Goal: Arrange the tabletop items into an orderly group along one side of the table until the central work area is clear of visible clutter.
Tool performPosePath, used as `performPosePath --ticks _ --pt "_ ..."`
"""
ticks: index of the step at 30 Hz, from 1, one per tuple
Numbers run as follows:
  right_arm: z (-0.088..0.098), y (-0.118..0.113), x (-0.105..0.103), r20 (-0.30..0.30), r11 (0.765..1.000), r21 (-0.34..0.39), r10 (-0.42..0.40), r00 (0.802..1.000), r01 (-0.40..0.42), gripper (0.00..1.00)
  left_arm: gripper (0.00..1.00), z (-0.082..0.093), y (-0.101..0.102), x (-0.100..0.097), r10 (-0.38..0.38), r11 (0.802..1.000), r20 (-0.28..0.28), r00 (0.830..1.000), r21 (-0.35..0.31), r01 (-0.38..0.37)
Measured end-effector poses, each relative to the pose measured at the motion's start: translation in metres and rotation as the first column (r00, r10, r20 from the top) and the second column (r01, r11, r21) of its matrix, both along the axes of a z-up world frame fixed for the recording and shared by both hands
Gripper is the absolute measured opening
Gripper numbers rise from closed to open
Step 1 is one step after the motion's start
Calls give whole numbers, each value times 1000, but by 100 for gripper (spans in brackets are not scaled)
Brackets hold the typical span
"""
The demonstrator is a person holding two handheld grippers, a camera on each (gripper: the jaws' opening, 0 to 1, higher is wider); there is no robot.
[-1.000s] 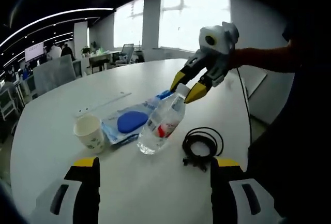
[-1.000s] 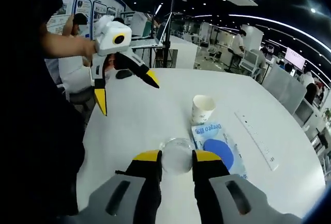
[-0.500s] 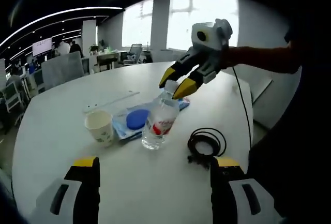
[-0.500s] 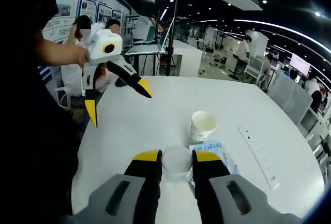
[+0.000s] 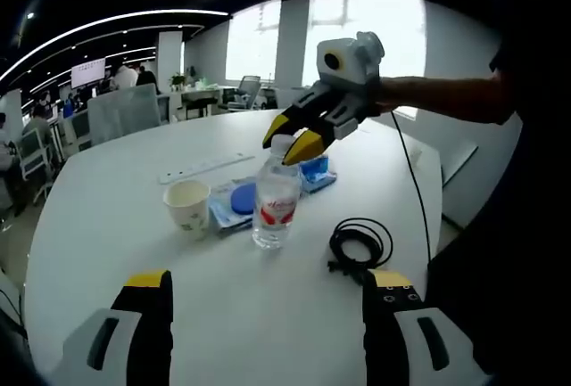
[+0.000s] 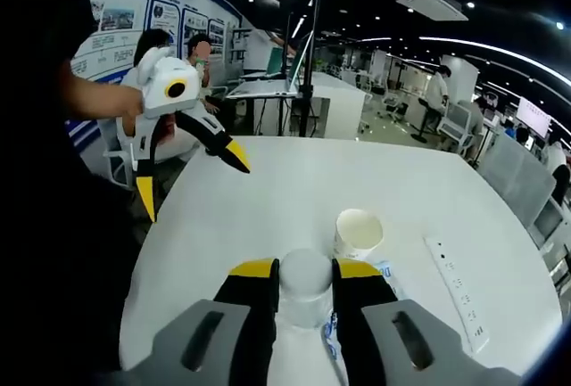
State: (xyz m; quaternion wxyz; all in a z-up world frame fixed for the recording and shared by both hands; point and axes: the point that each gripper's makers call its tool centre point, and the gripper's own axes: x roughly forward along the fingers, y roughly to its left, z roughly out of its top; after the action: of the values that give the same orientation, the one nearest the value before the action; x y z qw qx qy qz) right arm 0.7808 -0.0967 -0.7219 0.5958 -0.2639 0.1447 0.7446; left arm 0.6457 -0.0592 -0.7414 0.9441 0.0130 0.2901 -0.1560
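A clear water bottle (image 5: 275, 201) with a red label stands upright on the round white table (image 5: 107, 217). My right gripper (image 5: 290, 141) is shut on its white cap (image 6: 305, 277), coming down from above. Left of the bottle sits a paper cup (image 5: 187, 205) (image 6: 359, 233). A blue wet-wipe pack (image 5: 236, 201) lies behind the bottle. A coiled black cable (image 5: 359, 243) rests to its right. My left gripper (image 5: 268, 286) (image 6: 191, 177) hangs wide open above the near table edge, holding nothing.
A white power strip (image 5: 207, 167) (image 6: 455, 292) lies beyond the cup. Office chairs (image 5: 120, 111), desks and people stand around the room. The person's sleeve (image 5: 446, 99) reaches in from the right. Bare tabletop stretches in front of my left gripper.
The bottle has gone from lying tilted to standing upright, raised by my right gripper on its cap. Both views have shifted a little; my left gripper stays open.
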Motion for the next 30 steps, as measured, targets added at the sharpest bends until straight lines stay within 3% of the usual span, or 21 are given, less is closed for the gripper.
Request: performPosePath --ticks 8,12,15,23,28,30 --pt "1 -1 -6 -25 1000 8 -1 1000 1 19 86 -2 0 -5 19 1000 4 1000 -18 -19" --pt "3 -3 -9 -18 999 13 -52 998 52 20 85 -2 -1 -5 17 1000 8 1000 -22 -17" --pt "-2 -10 -11 17 998 -2 -65 998 65 25 85 0 -2 -3 12 1000 15 1000 -26 -11" --pt "-3 -30 -17 -36 989 21 -144 989 145 40 85 6 -2 6 4 999 28 1000 -33 -3" --pt "2 -44 -10 -66 973 57 -220 973 223 50 85 9 -2 13 -3 999 35 999 -33 4" --pt "3 -52 -7 -92 959 63 -269 959 275 53 85 10 -3 17 -6 999 38 999 -33 8"
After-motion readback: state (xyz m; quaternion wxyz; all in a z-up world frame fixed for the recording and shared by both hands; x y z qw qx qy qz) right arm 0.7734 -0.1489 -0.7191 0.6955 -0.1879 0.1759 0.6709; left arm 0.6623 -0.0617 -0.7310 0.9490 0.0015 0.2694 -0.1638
